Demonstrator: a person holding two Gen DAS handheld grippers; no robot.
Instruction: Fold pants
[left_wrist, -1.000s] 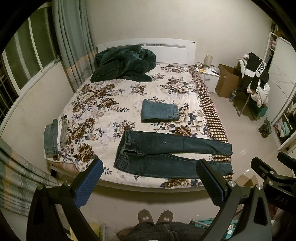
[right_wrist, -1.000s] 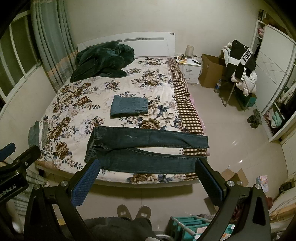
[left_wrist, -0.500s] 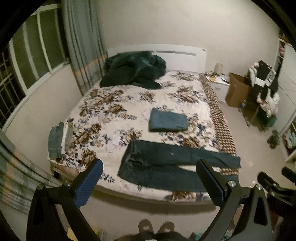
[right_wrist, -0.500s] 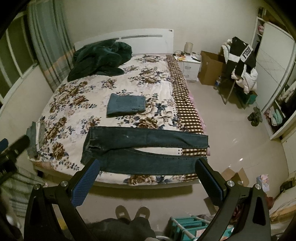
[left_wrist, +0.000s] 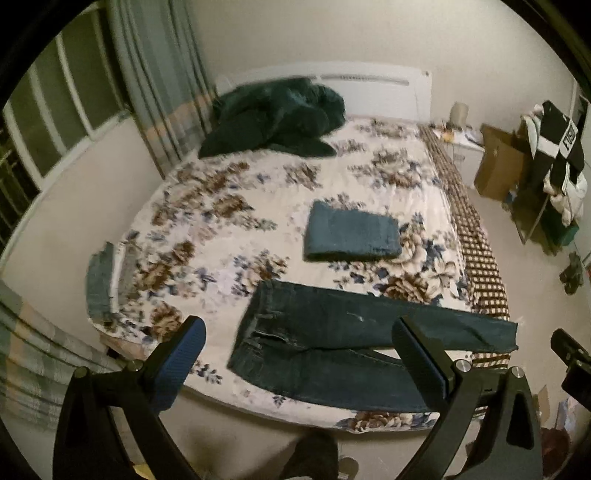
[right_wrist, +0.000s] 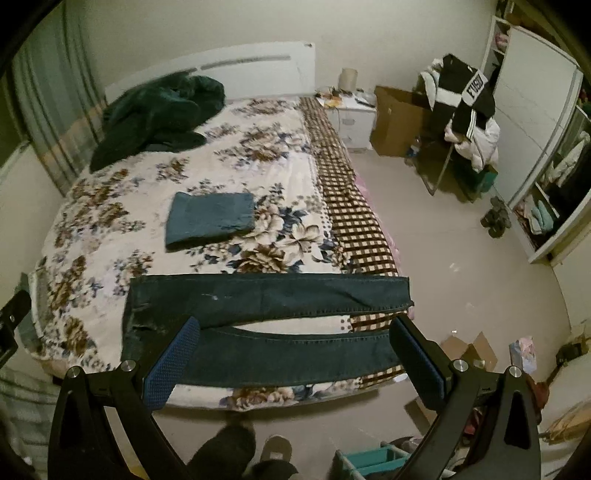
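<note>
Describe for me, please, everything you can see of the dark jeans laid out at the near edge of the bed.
The dark jeans are dark blue denim, unfolded and spread flat on the floral bedspread along the near edge of the bed. The waistband lies to the left and both legs run to the right, slightly parted so a sliver of bedding shows between them. The hems reach the brown checked blanket. A small pale mark shows on the upper leg. Neither gripper touches them; the folded blue pair lies apart, farther up the bed.
</note>
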